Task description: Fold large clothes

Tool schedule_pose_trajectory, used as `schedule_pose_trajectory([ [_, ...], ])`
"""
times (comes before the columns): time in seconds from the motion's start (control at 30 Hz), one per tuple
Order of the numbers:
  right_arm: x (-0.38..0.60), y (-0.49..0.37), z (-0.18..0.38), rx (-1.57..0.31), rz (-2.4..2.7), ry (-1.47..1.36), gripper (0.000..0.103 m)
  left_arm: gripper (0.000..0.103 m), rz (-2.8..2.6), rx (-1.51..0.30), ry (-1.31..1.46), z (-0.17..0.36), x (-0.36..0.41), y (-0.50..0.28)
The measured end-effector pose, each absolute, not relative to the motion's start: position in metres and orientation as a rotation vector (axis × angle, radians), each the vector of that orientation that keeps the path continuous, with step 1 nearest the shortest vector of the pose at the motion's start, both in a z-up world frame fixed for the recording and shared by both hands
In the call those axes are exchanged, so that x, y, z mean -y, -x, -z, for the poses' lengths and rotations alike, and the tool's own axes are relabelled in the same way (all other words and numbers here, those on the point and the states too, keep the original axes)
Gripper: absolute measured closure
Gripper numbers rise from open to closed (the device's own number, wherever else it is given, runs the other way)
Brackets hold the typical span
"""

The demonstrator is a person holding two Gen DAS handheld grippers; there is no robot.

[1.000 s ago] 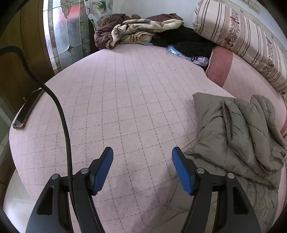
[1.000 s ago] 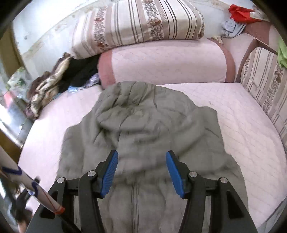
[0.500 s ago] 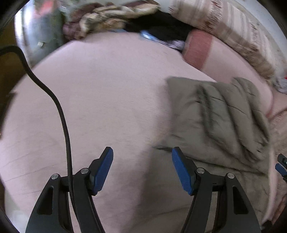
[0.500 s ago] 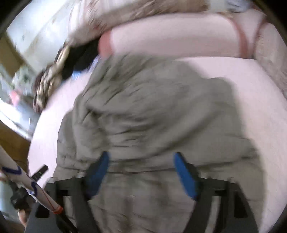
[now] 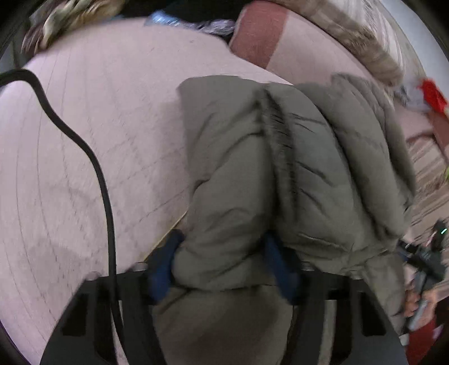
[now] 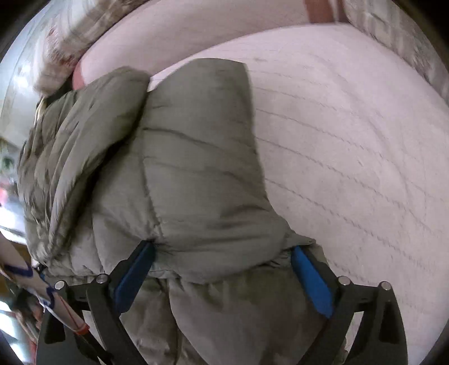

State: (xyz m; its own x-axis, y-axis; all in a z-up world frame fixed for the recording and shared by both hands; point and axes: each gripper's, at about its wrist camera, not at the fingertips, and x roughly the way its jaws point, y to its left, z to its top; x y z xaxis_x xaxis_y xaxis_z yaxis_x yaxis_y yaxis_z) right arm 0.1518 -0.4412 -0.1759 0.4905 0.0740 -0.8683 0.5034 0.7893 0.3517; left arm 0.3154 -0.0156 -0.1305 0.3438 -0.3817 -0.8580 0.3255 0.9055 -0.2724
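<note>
Both claws, left claw (image 5: 221,261) and right claw (image 6: 224,269), straddle jacket (image 5: 280,168) folds, spread wide.

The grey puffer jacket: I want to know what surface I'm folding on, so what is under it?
The grey puffer jacket lies on a pink quilted bed cover, which shows bare beside it in both views. Whatever lies directly beneath the jacket is covered and cannot be seen.

Under me spreads a pale pink quilted bed (image 5: 92,118) — faint stitched lines crossing it. At its far edge sits a pink bolster (image 5: 263,42) with a darker red band, and behind that a blurred striped cushion (image 5: 362,42). A heap of clothes (image 5: 64,19) lies in the far corner — daylight glares pale along the wall (image 6: 19,73) there.
</note>
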Motion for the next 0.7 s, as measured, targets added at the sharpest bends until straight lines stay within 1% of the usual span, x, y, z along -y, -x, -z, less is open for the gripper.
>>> schedule_pose_trajectory([
  [0.07,0.436,-0.16,0.173,-1.017,0.292,-0.598,0.022,0.056,0.43,-1.088,-0.011,0.131,0.032,-0.316],
  [0.1,0.435,-0.164,0.173,-1.011,0.298,-0.594,0.025,0.058,0.416,-1.068,-0.036,0.132,0.04,-0.319],
  [0.23,0.441,-0.187,0.175,-0.989,0.327,-0.597,0.026,0.058,0.391,-1.044,-0.021,0.133,0.055,-0.343],
  [0.33,0.447,-0.207,0.177,-0.972,0.339,-0.637,0.024,0.058,0.387,-1.041,-0.003,0.142,0.054,-0.364],
  [0.37,0.45,-0.213,0.177,-0.967,0.346,-0.646,0.02,0.057,0.379,-1.034,-0.017,0.144,0.057,-0.368],
  [0.43,0.45,-0.223,0.178,-0.96,0.361,-0.654,0.013,0.052,0.351,-1.029,-0.045,0.147,0.062,-0.374],
  [0.47,0.449,-0.225,0.178,-0.957,0.363,-0.657,0.007,0.051,0.337,-1.028,-0.067,0.146,0.063,-0.371],
  [0.6,0.444,-0.225,0.167,-0.977,0.371,-0.664,0.006,0.052,0.328,-1.025,-0.107,0.129,0.051,-0.35],
  [0.7,0.45,-0.191,0.146,-0.959,0.307,-0.712,0.007,0.052,0.331,-1.001,-0.093,0.105,0.023,-0.319],
])
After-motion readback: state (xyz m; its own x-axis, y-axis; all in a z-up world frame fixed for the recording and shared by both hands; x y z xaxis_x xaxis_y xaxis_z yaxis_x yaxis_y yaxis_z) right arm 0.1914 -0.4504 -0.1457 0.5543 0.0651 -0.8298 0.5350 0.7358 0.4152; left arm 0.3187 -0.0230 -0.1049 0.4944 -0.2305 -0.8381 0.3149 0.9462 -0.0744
